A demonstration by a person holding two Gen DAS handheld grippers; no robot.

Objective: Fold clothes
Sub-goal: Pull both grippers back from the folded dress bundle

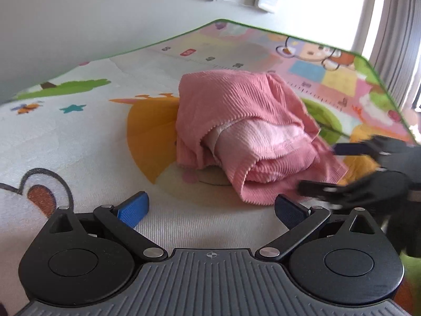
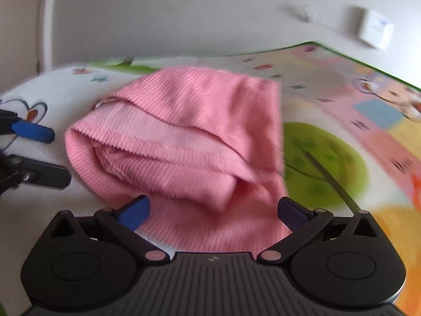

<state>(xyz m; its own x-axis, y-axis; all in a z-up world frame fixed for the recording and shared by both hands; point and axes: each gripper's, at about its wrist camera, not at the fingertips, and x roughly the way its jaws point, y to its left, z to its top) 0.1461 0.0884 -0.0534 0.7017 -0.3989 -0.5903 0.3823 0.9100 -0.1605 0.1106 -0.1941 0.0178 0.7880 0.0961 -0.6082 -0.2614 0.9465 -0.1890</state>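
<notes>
The pink ribbed-fabric garment [image 1: 244, 137] lay bundled at frame centre on the cartoon-printed play mat [image 1: 79, 137]. Both the left gripper [image 1: 211, 212] and right gripper [image 2: 213, 209] stood wide, empty. Advised: grasp loose hem corners, fold flat.

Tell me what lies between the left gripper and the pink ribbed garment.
Only bare printed play mat separates the left gripper from the pink ribbed garment, per the left wrist view.

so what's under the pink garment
The pink garment lies bundled on the cartoon play mat. Anything else beneath its folds is covered.
</notes>
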